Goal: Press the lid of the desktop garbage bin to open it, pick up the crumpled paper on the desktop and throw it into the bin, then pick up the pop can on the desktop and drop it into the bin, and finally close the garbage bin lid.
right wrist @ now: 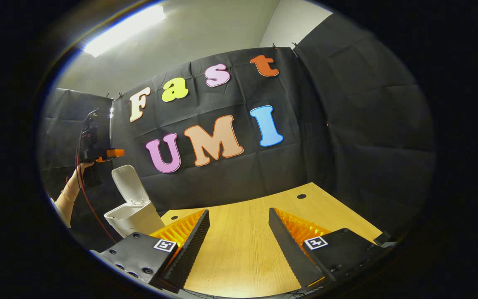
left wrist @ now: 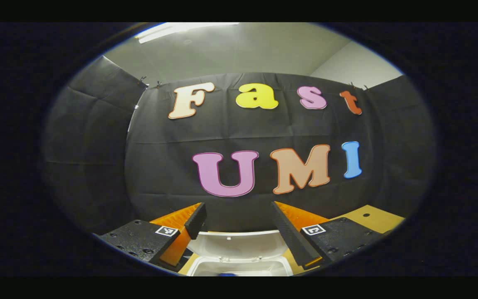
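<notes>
Left gripper view, lower left to lower right: left tool [left wrist: 239,218] spread wide, nothing pinched, nothing touched, fingers [left wrist: 196,220] raised in front of the black cloth wall. Between and below the fingers, at bottom centre of the frame, the white garbage bin [left wrist: 239,265], seen from above with its lid [left wrist: 239,245] swung up and back, mouth open. At the very bottom edge inside the bin, a small blue scrap, too little showing to say what. At the lower right, past the right finger, a strip of wooden counter [left wrist: 371,218] with a dark round hole in it. Right gripper view, left to right: at the left edge, a hand [right wrist: 82,166] and pale sleeve holding up the left tool [right wrist: 98,145], well above the counter and just above the bin; jaw spread not readable from here. Directly beneath it, at lower left, the garbage bin [right wrist: 133,216] standing on the counter, lid [right wrist: 128,182] tipped upright, opening exposed. Along the bottom of the frame, right tool [right wrist: 239,232] spread wide, gripping nothing, fingers [right wrist: 191,245] hovering over bare wooden counter [right wrist: 239,249], apart from the bin. Farther back on the counter, right of centre, a small dark hole [right wrist: 301,196] near the cloth wall.
</notes>
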